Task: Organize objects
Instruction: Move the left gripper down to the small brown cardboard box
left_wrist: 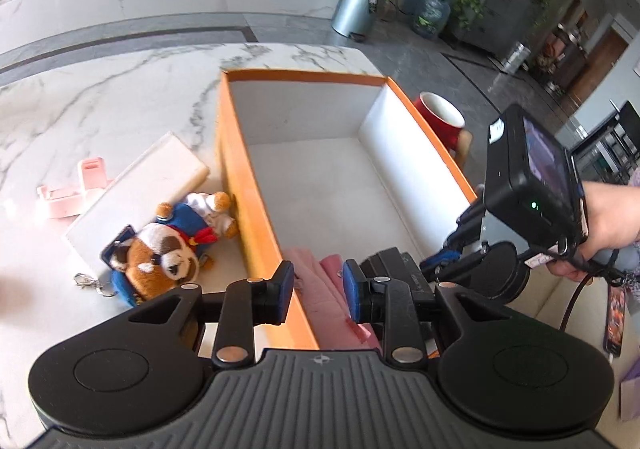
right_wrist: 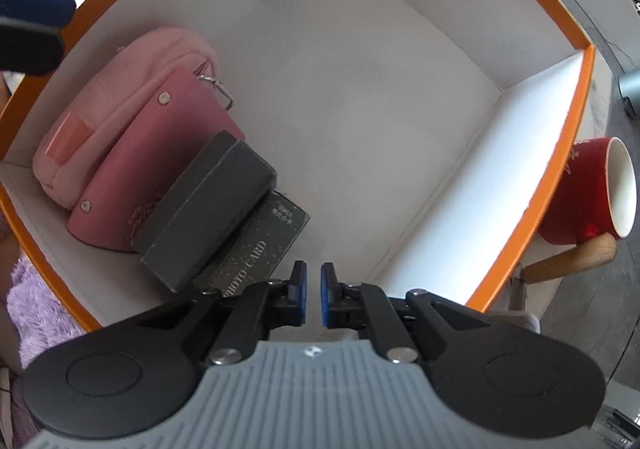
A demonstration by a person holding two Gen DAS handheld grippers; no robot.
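Note:
An orange box (left_wrist: 240,185) with a white inside stands on the marble table (left_wrist: 100,105). In the right wrist view the box (right_wrist: 532,225) holds a pink pouch (right_wrist: 100,113), a darker pink wallet (right_wrist: 152,153), a dark grey case (right_wrist: 204,209) and a black photo-card box (right_wrist: 260,249) in its near left corner. My right gripper (right_wrist: 313,295) hovers over the box, its jaws nearly closed and empty. My left gripper (left_wrist: 318,291) is open and empty above the box's near left wall. A plush raccoon toy (left_wrist: 168,249) lies on the table left of the box.
A white flat block (left_wrist: 136,185) and a pink holder (left_wrist: 80,189) lie left of the box. A red mug (left_wrist: 440,121) with a wooden handle stands right of the box, also in the right wrist view (right_wrist: 588,197). Purple fuzzy fabric (right_wrist: 36,313) lies at the near left.

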